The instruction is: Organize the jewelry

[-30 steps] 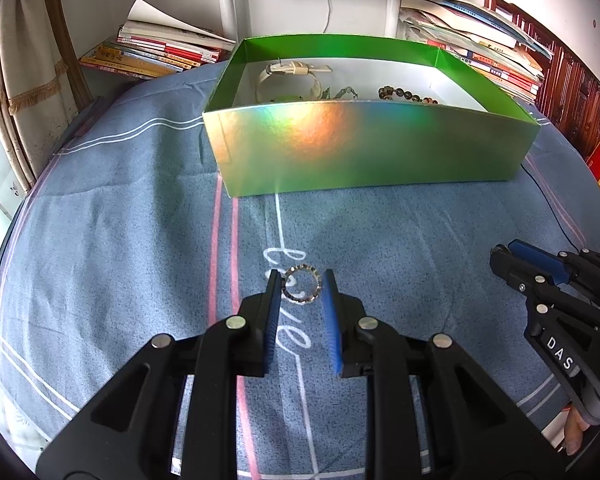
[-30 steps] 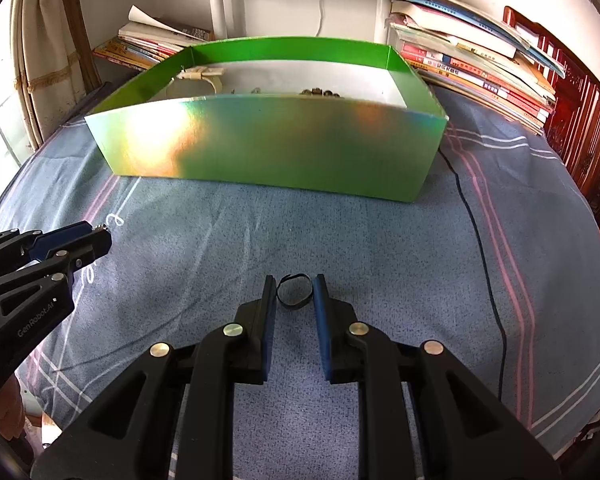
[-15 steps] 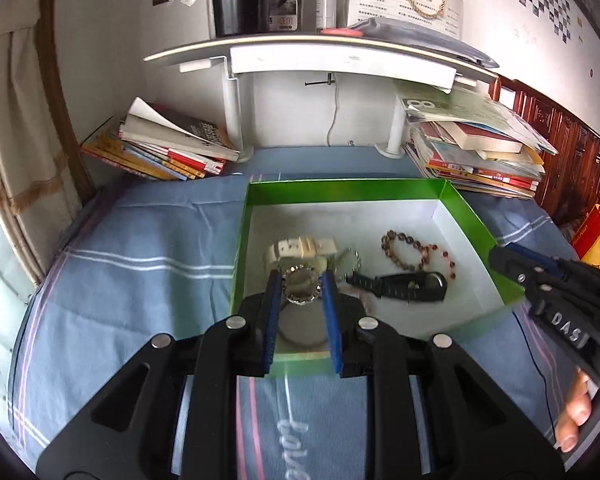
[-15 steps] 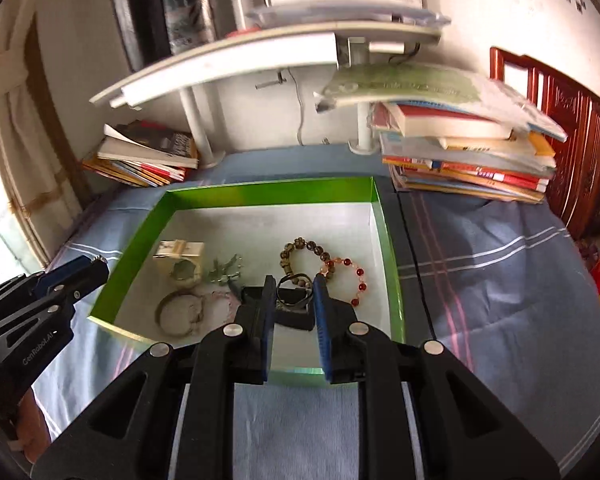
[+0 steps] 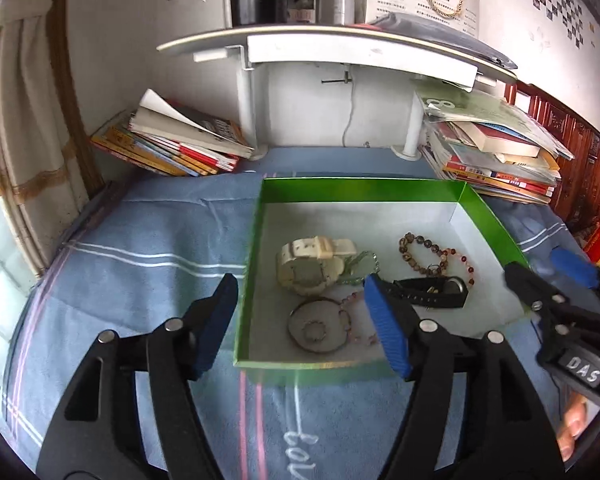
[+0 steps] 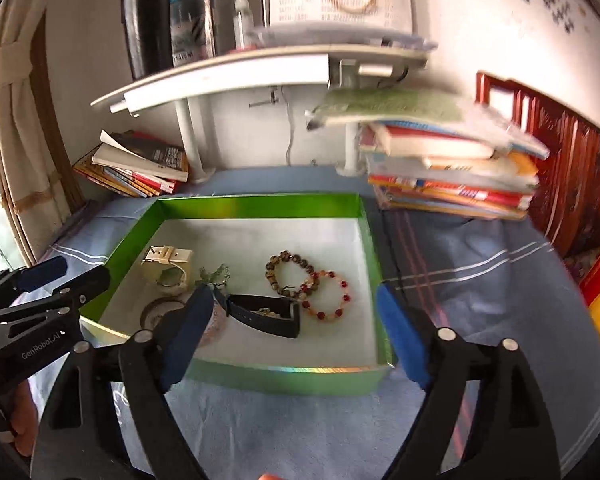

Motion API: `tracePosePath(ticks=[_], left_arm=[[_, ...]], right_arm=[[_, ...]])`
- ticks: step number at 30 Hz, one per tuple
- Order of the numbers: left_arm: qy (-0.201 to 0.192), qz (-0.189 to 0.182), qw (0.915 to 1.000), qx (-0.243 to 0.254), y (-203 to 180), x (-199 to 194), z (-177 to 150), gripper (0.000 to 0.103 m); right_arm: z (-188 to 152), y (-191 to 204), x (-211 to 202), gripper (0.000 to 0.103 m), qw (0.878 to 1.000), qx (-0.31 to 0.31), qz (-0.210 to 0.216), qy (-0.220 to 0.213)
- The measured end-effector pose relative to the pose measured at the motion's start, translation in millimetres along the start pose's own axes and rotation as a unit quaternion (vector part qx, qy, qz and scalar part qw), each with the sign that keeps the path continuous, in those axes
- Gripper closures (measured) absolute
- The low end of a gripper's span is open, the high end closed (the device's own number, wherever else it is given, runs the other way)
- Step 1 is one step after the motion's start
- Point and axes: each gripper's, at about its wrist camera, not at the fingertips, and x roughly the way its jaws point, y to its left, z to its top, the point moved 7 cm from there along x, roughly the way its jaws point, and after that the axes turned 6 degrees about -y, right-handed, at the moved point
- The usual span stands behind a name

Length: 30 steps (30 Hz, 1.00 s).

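Both grippers hang over the near edge of a shiny green box (image 5: 488,216) on a blue cloth-covered table (image 5: 140,248), at what looks like the drop-off step of tidying jewelry. The left gripper (image 5: 300,320) has its jaws opening with nothing between them; a small beaded ring (image 5: 315,330) lies directly below, inside a larger metal bangle (image 5: 298,312) at the box's near left corner. The right gripper (image 6: 290,324) also has its jaws opening and grips nothing; a black band (image 6: 264,316) lies on the box floor under it.

The box holds, on its white floor: a cream watch (image 5: 308,264) at the left, a pale green beaded piece (image 5: 360,266) touching it, a brown bead bracelet (image 6: 288,272) and a red bead bracelet (image 6: 332,294) overlapping toward the right, and a thin pinkish bead string (image 5: 354,300) beside the bangle.

No loose jewelry shows on the cloth, so the next move is probably to draw both grippers back clear of the box wall, and check the table for any remaining pieces
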Motion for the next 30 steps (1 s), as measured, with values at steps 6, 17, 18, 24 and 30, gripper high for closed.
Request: tracePosePath(ticks=[6, 17, 18, 24, 30], left_arm=[[-0.048, 0.019, 0.9985, -0.019, 16.1, -68.1, -30.0, 0.017], [-0.086, -0.008, 0.9962, 0.014, -4.7, -125.7, -51.4, 0.005], [-0.086, -0.01, 0.9961, 0.013, -5.5, -126.1, -51.0, 0.005], [-0.084, -0.007, 0.9964, 0.007, -4.5, -127.1, -49.7, 0.005], [-0.088, -0.007, 0.9961, 0.007, -4.9, -128.5, -48.2, 0.005]], right_arm=[[-24.4, -6.9, -92.9, 0.003, 0.997, -0.006, -0.032, -0.07], [-40.0, 6.8, -120.9, 0.003, 0.995, -0.029, -0.032, -0.086], [-40.3, 7.1, -120.1, 0.003, 0.995, -0.029, -0.033, -0.084], [-40.2, 8.3, -119.4, 0.003, 0.996, -0.024, -0.026, -0.082], [-37.5, 8.5, -123.7, 0.003, 0.996, -0.02, -0.024, -0.086]])
